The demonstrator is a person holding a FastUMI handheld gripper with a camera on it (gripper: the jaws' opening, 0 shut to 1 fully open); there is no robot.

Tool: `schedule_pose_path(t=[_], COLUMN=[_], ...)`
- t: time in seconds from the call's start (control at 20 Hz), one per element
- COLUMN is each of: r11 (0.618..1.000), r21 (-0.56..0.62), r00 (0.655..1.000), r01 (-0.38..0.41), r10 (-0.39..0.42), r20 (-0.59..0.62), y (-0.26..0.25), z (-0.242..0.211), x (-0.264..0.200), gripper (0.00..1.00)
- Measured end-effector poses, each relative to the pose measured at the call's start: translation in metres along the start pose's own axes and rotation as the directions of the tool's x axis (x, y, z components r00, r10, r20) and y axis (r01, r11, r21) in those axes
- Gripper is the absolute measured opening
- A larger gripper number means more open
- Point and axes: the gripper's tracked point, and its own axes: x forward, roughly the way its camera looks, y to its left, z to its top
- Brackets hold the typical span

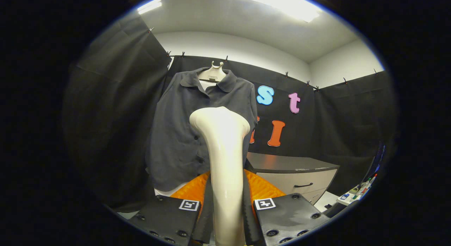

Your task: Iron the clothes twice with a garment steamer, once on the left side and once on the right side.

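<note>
A cream garment steamer (225,161) held up in front of a dark grey shirt (183,133) in a black-curtained booth.

The gripper (225,217) is clamped on the steamer's handle, one finger pressing each side, with the steamer's head tilted toward the shirt. The shirt hangs just beyond on a pale hanger (212,72) against the far cloth wall. Near the fingers lies something orange (260,189). To the right stands a low cabinet (296,175) with closed drawers, white walls and ceiling lights above.

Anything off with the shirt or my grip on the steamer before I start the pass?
Nothing stands out. The gripper is shut on the steamer, held upright ahead of the shirt, which hangs buttoned on its hanger.
</note>
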Motion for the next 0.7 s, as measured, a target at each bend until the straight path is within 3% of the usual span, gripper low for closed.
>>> schedule_pose_path(t=[0.7], r11=[1.000], r21=[-0.006], r00=[1.000], r01=[0.000], r10=[0.000], r20=[0.009], y=[0.0024], z=[0.0029], x=[-0.0073], gripper=[0.43])
